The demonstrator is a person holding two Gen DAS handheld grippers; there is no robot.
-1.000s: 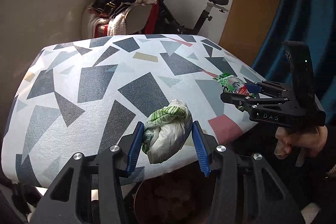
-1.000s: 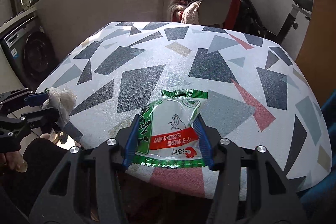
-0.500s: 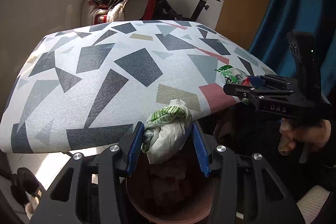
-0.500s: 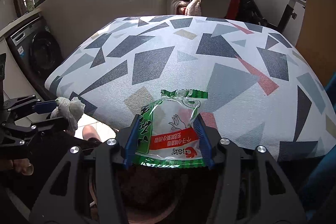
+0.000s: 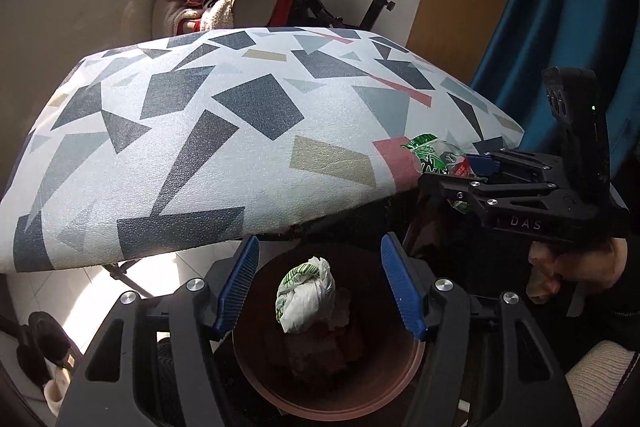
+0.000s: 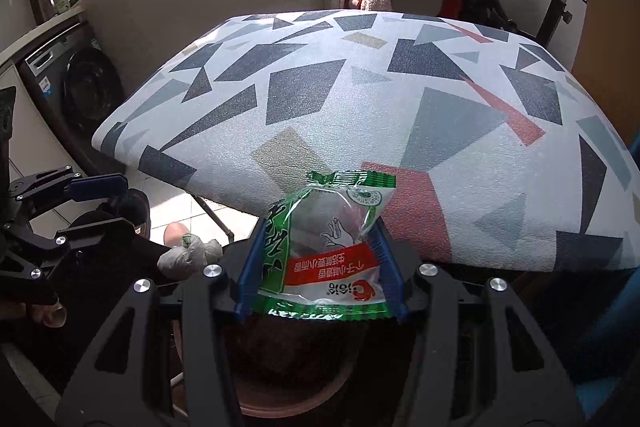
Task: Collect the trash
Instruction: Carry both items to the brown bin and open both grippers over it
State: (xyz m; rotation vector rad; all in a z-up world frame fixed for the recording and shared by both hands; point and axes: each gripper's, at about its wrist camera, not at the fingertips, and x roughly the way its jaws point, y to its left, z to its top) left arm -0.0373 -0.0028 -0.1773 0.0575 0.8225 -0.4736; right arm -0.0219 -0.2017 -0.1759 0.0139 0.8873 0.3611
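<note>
Hanging over a brown bin [image 5: 328, 379] below the table's [image 5: 224, 131] near edge, the left tool [image 5: 320, 285] had its jaws opening, with blue pads clear on both sides of a knotted white wad [image 5: 306, 295] that sat between them without touching either. The wad was either falling or already resting on the dark rubbish in the bin; the view could not settle which. At about three o'clock in the left view, the right tool [image 6: 320, 267] was clenched on a green snack wrapper [image 6: 332, 247], its pads pressing both long edges, with a hand [image 5: 576, 267] gripping the handle. From the right view the wrapper hung just past the table edge, with the bin's rim [image 6: 280, 407] showing at six o'clock below it. The wad looked safely placed, so the risk lay with the wrapper. It was light, flat and slick, and could flutter sideways on release and miss the rim, most likely toward the floor tiles [image 6: 180, 203] at nine o'clock. It could also cling to one pad and stay stuck when the jaws parted. The two tools sat near each other over a single opening, so a careless swing might knock them together. The table top itself showed no other trash.
</note>
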